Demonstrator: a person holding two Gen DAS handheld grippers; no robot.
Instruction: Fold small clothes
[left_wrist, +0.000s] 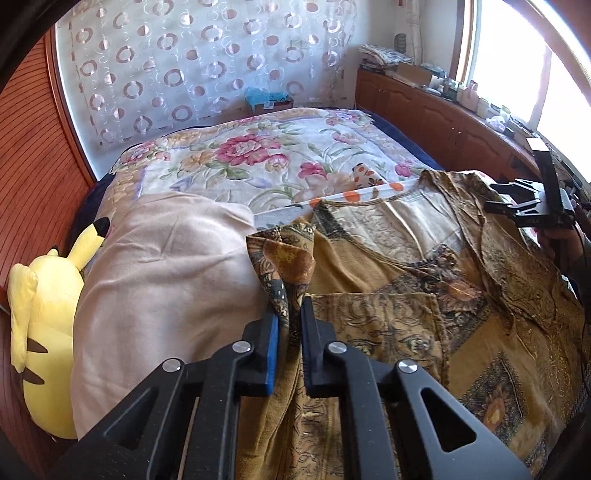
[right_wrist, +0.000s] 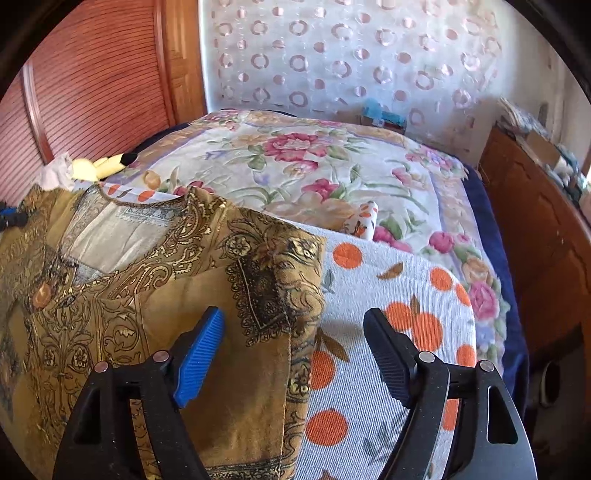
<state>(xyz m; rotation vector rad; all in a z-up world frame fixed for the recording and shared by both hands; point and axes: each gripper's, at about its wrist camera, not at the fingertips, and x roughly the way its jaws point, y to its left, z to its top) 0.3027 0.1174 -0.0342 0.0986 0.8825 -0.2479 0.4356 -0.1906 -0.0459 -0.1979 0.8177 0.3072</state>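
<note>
two grippers: left gripper (left_wrist: 289, 314) pinching brown shirt (left_wrist: 388, 295) sleeve, right gripper (right_wrist: 295, 332) spread; plush toy (left_wrist: 40, 314) beside.

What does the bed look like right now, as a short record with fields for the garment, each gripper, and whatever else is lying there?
garment: brown patterned shirt spread on an orange-spotted cloth
left gripper: shut on a bunched edge of the shirt
right gripper: open, jaws astride the shirt's folded edge, not pressing
surface: floral blanket
nearby: yellow plush toy beside a pink pillow
</note>
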